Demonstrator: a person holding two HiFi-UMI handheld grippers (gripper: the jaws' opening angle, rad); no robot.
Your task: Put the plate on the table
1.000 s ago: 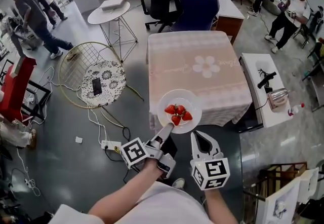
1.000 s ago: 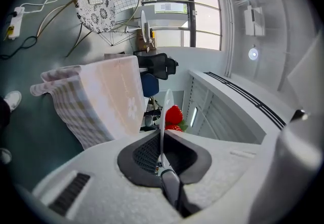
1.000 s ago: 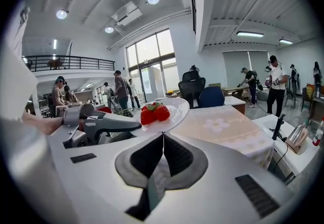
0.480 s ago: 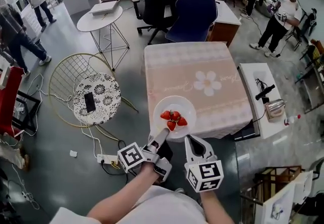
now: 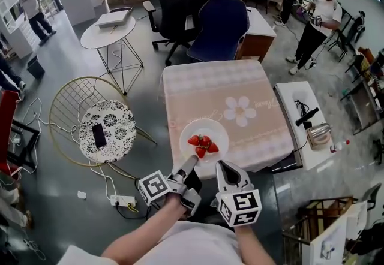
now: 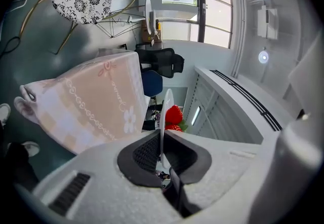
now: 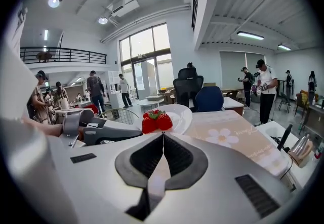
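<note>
Now L tongs point(image 5: 192, 161) clamped on plate point(image 5: 207, 128) rim; plate over table point(image 5: 210, 84) near edge; R tongs point(image 5: 222, 167) together, empty.

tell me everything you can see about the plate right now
The plate is round, white and glossy, shallow with a raised rim, maybe ceramic. It holds a small pile of red strawberries with green tops. The left gripper is clamped on its near rim, holding it roughly level. It is over the near edge of the table, which is covered in pink; whether it rests on the table can't be told.
</note>
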